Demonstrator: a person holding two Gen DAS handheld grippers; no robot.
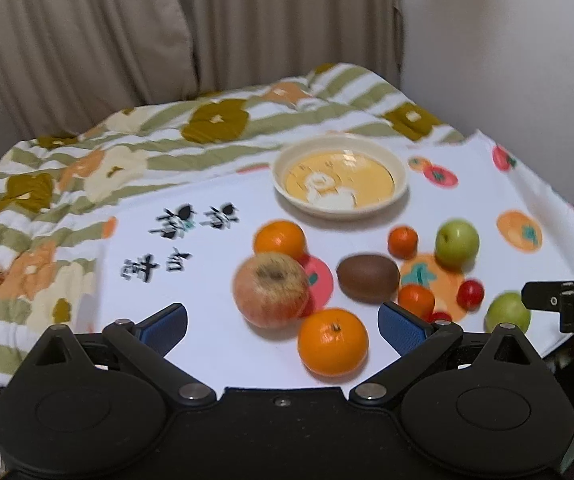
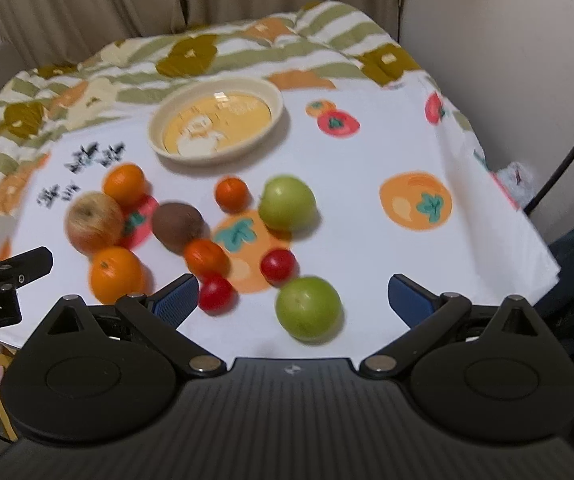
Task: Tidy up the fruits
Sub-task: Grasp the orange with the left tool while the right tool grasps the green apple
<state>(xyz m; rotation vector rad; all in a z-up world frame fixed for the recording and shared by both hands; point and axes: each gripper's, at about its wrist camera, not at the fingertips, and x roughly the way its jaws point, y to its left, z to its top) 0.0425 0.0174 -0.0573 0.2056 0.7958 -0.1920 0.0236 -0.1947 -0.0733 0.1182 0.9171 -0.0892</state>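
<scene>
Loose fruit lies on a white printed cloth [image 1: 215, 344]. In the left wrist view a red-yellow apple [image 1: 271, 289], a near orange [image 1: 332, 342], a far orange [image 1: 279, 239] and a brown kiwi [image 1: 368, 277] sit just ahead of my open left gripper [image 1: 283, 326]. A cream bowl [image 1: 340, 176] stands empty behind them. In the right wrist view my right gripper [image 2: 293, 298] is open, with a green apple [image 2: 308, 307] between its fingers, untouched. A second green apple [image 2: 287, 202], two red tomatoes [image 2: 278, 265] [image 2: 216, 293], small tangerines [image 2: 206, 256] [image 2: 231, 193] and the bowl [image 2: 215, 122] lie beyond.
A flowered green-striped quilt [image 1: 87, 168] covers the bed behind and left of the cloth. Beige curtains [image 1: 127, 32] and a white wall [image 2: 507, 40] close the back. The cloth's right edge [image 2: 543, 252] drops off beside a dark cable [image 2: 567, 160]. The other gripper's body shows at each view's side.
</scene>
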